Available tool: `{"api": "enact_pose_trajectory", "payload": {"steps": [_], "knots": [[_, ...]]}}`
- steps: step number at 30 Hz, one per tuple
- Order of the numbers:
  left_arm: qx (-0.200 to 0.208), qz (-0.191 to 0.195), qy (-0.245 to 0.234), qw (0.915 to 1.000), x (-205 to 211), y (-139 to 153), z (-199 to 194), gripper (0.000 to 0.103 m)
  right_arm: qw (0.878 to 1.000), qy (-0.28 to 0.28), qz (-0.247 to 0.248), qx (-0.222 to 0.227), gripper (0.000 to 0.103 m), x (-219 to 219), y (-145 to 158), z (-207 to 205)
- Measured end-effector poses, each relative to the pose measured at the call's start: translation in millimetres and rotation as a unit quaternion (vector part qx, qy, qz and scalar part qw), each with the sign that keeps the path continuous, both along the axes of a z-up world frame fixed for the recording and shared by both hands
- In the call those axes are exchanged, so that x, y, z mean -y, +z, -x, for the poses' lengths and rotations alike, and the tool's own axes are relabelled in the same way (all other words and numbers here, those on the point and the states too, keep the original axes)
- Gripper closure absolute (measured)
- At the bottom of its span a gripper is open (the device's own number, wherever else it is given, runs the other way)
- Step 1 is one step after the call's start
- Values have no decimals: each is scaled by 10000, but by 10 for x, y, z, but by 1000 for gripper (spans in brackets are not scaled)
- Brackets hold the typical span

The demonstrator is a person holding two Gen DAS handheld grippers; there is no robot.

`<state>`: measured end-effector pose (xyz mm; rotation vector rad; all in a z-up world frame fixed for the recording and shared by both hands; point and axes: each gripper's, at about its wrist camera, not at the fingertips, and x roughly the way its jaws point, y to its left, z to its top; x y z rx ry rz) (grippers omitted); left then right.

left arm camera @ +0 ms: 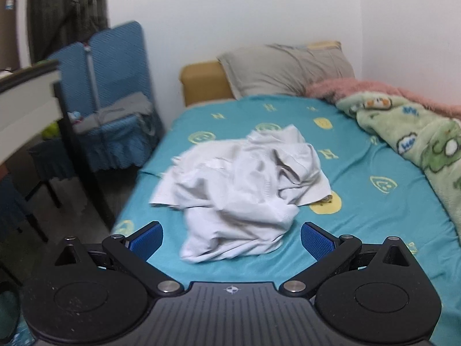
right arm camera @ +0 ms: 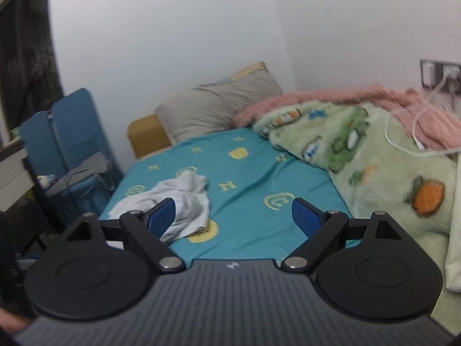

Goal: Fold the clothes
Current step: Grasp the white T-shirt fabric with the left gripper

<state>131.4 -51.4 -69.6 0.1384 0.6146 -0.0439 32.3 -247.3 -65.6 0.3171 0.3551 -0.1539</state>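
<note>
A crumpled white garment (left arm camera: 242,190) lies in a heap on the teal bed sheet (left arm camera: 360,210) near the bed's left side. My left gripper (left arm camera: 232,238) hovers open just short of the heap's near end, its blue pads (left arm camera: 148,238) spread wide with nothing between them. In the right wrist view the same white garment (right arm camera: 184,201) sits ahead and to the left, partly hidden behind the left pad (right arm camera: 161,216). My right gripper (right arm camera: 233,216) is open and empty above the bare teal sheet (right arm camera: 250,173), to the right of the garment.
A green cartoon blanket (right arm camera: 374,158) and pink fleece (right arm camera: 331,95) fill the bed's right side, with a white cable (right arm camera: 403,138) on them. A grey pillow (left arm camera: 285,69) leans at the head. Left of the bed stand a blue chair (left arm camera: 115,92) and a desk (left arm camera: 26,98).
</note>
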Motion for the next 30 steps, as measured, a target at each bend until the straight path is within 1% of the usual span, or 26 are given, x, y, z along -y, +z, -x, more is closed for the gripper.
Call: {"api": "enact_pose_trajectory", "payload": {"steps": [1,3,4,7,8,10,12,13,14,15,16,20,23,26,30], "knots": [[-25,-13,-76,10000,50,-82,-116,3,10000,-36,-48,-53,14,26,-42,-48],[-74,-40,-228,9997,149,-245,-347,9,9998,-71,-94,-143,14,56,-129,-155],[-99,-53,-304,9995,199,-327,-463,10,9998,-75,-98,-183,14,63,-173,-212],[-87,-120,-462,9988,319,-574,-748,20,9995,-51,-39,-325,14,58,-312,-416],[-74,-162,-555,9983,347,-661,-821,31,9993,-54,-39,-369,14,54,-361,-483],[-19,-384,-720,9967,392,-819,-932,45,9991,-19,-7,-427,14,46,-458,-605],[46,-495,-841,9952,360,-868,-962,77,9987,-12,104,-502,14,28,-544,-705],[80,-537,-898,9945,337,-882,-970,82,9986,-31,185,-502,14,23,-581,-731],[109,-510,-955,9941,301,-855,-955,89,9984,-61,269,-496,14,16,-617,-752],[141,-444,-1011,9938,259,-789,-915,92,9982,-141,361,-456,14,6,-636,-754],[185,-362,-1045,9937,207,-689,-842,94,9984,-173,391,-377,14,4,-645,-754],[428,36,-1085,9932,-26,-204,-447,95,9988,-239,393,-179,14,5,-663,-761],[654,187,-1182,9907,-172,138,-66,95,9990,-190,375,-125,14,-1,-655,-741],[785,412,-1217,9886,-314,394,316,95,9986,-122,523,18,14,-71,-593,-662],[960,832,-1211,9845,-496,585,811,95,9974,93,660,276,14,-202,-423,-450]]}}
